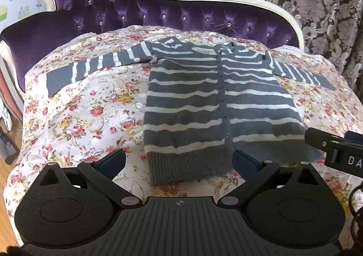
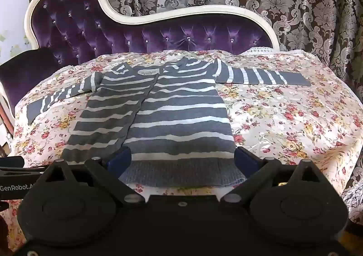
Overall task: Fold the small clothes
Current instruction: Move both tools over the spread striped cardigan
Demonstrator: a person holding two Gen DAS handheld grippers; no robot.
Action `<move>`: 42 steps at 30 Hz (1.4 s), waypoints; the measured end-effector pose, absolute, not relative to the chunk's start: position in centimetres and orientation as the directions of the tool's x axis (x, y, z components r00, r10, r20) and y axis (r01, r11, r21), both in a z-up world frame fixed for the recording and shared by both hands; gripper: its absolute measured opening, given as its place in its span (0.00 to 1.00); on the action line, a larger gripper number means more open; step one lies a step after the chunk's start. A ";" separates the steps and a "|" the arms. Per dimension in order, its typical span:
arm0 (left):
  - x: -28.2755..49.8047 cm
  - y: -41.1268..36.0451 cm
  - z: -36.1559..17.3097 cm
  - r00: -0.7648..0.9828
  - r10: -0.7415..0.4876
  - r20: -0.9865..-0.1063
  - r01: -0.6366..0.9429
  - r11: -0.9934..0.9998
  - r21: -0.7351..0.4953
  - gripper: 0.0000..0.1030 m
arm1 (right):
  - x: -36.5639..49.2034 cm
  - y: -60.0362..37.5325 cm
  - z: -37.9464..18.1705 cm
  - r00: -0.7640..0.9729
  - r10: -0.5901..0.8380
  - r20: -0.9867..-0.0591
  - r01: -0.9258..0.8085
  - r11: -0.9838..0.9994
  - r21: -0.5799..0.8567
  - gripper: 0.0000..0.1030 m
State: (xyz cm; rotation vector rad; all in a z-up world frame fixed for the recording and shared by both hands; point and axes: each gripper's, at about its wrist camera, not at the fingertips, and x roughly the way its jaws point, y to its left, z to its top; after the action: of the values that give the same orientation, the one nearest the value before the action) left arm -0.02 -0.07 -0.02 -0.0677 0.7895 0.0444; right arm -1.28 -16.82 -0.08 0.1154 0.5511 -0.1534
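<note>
**Striped cardigan spread flat, both tongs wide apart at its hem**

A purple tufted chaise (image 1: pixel 118 6) carries a floral coverlet (image 1: pixel 90 106). On it lies a grey-and-white striped cardigan (image 1: pixel 188 97), laid out flat, collar toward the backrest, ribbed hem toward the cameras; its long axis runs from front to back, with the sleeves stretched out sideways. The left tongs (image 1: pixel 179 160) and right tongs (image 2: pixel 183 160) both stand spread, each straddling the hem and clamping nothing. The collar label's (image 2: pixel 148 72) print is too small to read. The right tongs' body is cut off at the left view's edge.
</note>
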 end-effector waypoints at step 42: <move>2.4 0.2 -1.6 0.596 0.030 -0.802 -0.061 0.998 -0.009 0.98 | 0.7 -16.7 -1.1 0.787 -0.101 -0.609 0.173 0.983 0.059 0.95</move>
State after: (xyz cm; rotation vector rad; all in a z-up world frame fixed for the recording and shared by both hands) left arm 2.43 0.18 -1.64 -0.0364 0.9307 0.0527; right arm 0.73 -16.73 -1.14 0.1141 0.6494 -0.1480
